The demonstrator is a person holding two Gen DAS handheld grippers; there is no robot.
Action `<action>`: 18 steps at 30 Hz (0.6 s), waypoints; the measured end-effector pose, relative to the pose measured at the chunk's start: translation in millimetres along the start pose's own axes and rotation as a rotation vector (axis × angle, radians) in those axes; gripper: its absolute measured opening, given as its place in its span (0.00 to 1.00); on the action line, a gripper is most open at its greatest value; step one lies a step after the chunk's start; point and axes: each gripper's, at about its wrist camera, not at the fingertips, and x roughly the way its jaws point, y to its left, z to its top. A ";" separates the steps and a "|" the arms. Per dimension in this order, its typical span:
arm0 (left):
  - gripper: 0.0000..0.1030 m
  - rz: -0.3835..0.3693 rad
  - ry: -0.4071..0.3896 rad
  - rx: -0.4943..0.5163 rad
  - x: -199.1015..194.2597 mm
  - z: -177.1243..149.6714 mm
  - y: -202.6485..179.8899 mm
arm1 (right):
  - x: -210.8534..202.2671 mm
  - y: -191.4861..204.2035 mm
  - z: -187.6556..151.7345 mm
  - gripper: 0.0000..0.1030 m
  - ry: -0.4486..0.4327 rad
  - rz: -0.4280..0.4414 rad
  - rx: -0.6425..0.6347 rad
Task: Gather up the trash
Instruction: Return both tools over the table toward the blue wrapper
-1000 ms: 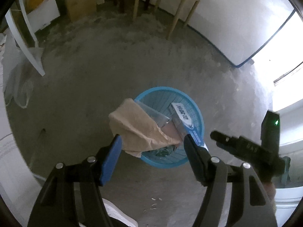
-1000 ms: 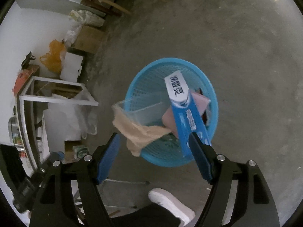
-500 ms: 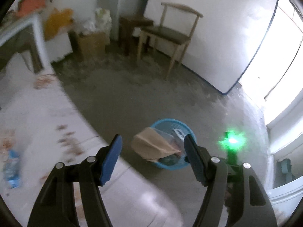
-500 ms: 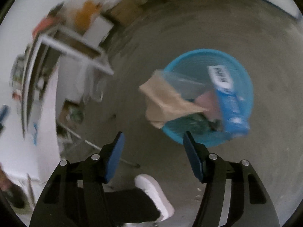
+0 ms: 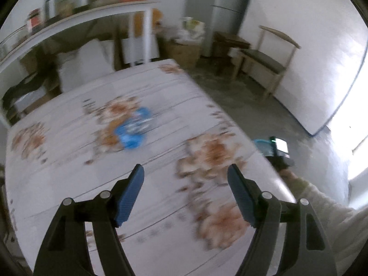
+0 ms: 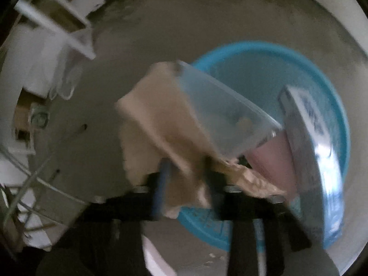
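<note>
In the left wrist view my left gripper (image 5: pixel 185 184) is open and empty above a floral tablecloth table (image 5: pixel 69 184). A blue wrapper (image 5: pixel 134 130) lies on the table ahead of it. In the right wrist view my right gripper (image 6: pixel 186 179) has its jaws close together around the hanging edge of a brown paper bag (image 6: pixel 161 124) that droops over the rim of the blue basket (image 6: pixel 264 53). The basket also holds a clear plastic box (image 6: pixel 220 110), a pink item (image 6: pixel 273 158) and a blue-and-white carton (image 6: pixel 317 142). The view is blurred.
A wooden chair (image 5: pixel 266 57) stands by the white wall. A white shelf (image 5: pixel 80 18) with clutter and cardboard boxes (image 5: pixel 186 48) stand behind the table. The basket edge (image 5: pixel 261 143) and the right hand's device (image 5: pixel 279 151) show past the table's right edge. My shoe (image 6: pixel 156 257) is on the concrete floor.
My left gripper has swung up from the basket to over the table. My right gripper has dropped to the basket and narrowed its jaws around the brown paper bag.
</note>
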 end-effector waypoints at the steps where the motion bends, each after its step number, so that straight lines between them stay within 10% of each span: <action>1: 0.70 0.008 -0.001 -0.014 -1.6 -3.3 6.2 | 1.1 -6.1 -1.0 0.05 0.009 -0.007 0.018; 8: 0.70 -0.004 -0.010 -0.065 0.1 -9.7 32.4 | -5.0 -44.9 -6.7 0.00 -0.007 -0.195 0.025; 18: 0.70 0.003 0.007 -0.115 2.2 -20.9 52.9 | 37.1 -23.7 3.0 0.05 0.042 -0.166 0.004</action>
